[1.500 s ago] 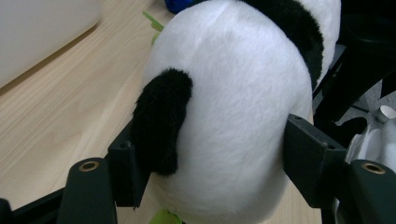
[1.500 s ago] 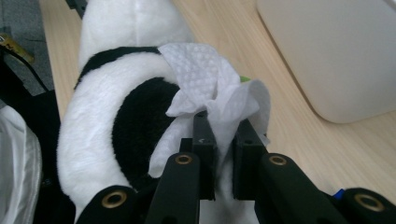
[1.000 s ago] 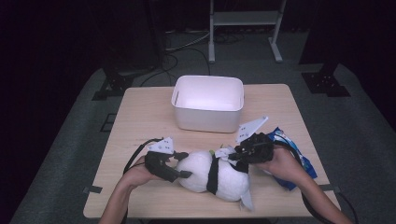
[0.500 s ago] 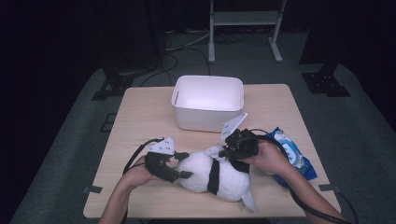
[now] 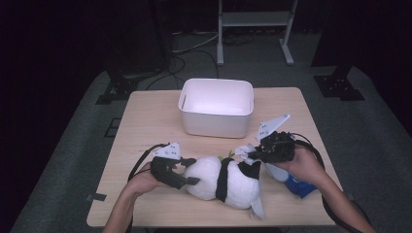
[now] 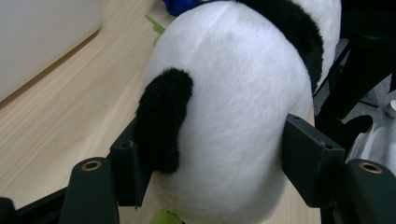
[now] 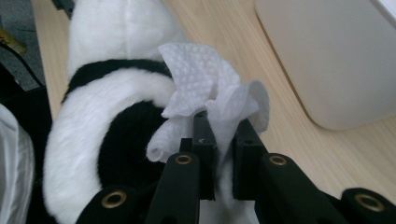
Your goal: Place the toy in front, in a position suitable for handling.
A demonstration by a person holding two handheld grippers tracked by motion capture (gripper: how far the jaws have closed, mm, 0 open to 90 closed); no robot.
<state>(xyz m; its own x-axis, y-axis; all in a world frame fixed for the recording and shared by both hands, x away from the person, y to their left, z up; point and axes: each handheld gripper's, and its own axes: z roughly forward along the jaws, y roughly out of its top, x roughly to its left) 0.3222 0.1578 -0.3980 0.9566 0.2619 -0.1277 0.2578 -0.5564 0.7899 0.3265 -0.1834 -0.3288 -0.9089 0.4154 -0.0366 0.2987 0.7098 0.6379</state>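
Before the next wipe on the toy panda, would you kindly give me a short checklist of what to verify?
1. Left tool clamps the toy panda: ok, both pads press into the plush.
2. Right tool grips the white wipe: ok, pinched between shut jaws.
3. Wipe touches the panda: ok, it lies against the fur.
4. Panda rests on the table: ok.
5. White bin stands apart from both hands: ok.
6. Blue packet stays out of the way: cannot tell, the right hand covers most of it.
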